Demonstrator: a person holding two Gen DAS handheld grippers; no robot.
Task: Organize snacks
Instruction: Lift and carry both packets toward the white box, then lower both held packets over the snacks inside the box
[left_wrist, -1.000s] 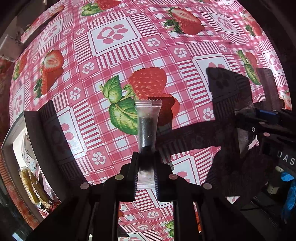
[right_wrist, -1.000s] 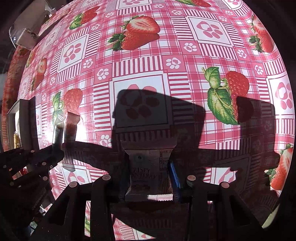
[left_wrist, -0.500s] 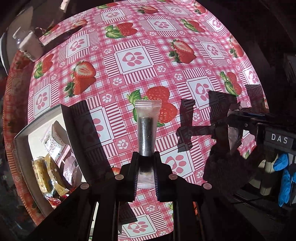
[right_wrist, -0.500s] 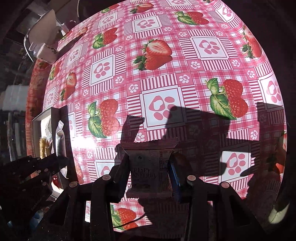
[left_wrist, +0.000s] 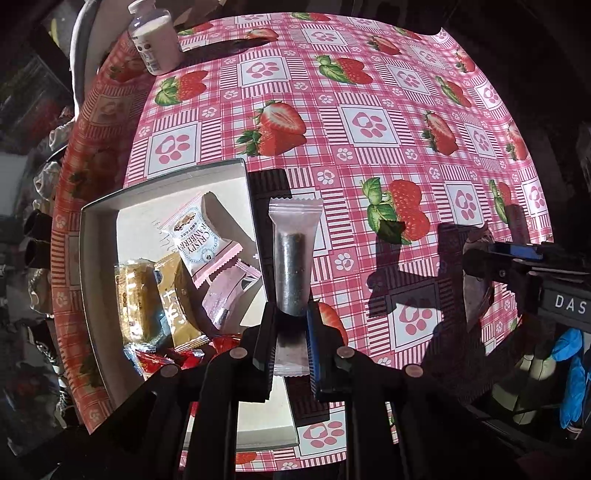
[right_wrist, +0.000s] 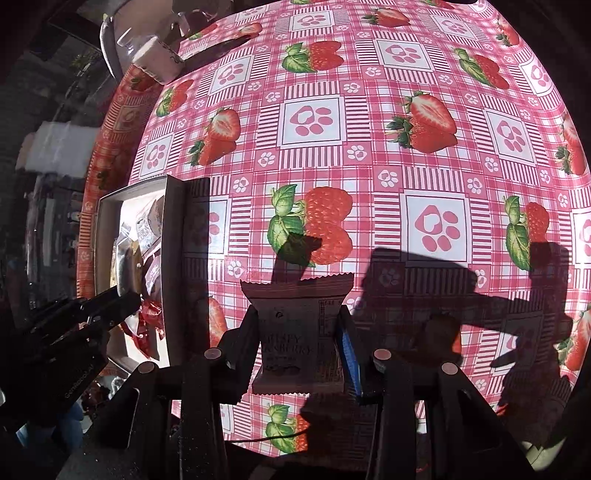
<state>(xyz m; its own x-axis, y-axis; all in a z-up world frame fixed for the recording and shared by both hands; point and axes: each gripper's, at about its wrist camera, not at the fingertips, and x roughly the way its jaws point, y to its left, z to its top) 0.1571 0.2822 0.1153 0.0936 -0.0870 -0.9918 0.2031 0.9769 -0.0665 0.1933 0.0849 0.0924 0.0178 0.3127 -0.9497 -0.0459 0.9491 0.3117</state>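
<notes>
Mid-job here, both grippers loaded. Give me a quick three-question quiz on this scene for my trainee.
1. True or false: the left gripper is shut on a clear packet with a dark stick inside.
2. What do the right gripper's jaws hold? A) a bottle B) a cranberry snack packet C) nothing
3. Where does the white box of snacks sit relative to the clear packet in the left wrist view?

Key: 1 true; 2 B; 3 to its left.

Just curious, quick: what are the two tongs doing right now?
Left tongs: shut on clear dark-filled stick packet.
Right tongs: shut on white cranberry snack packet.
</notes>
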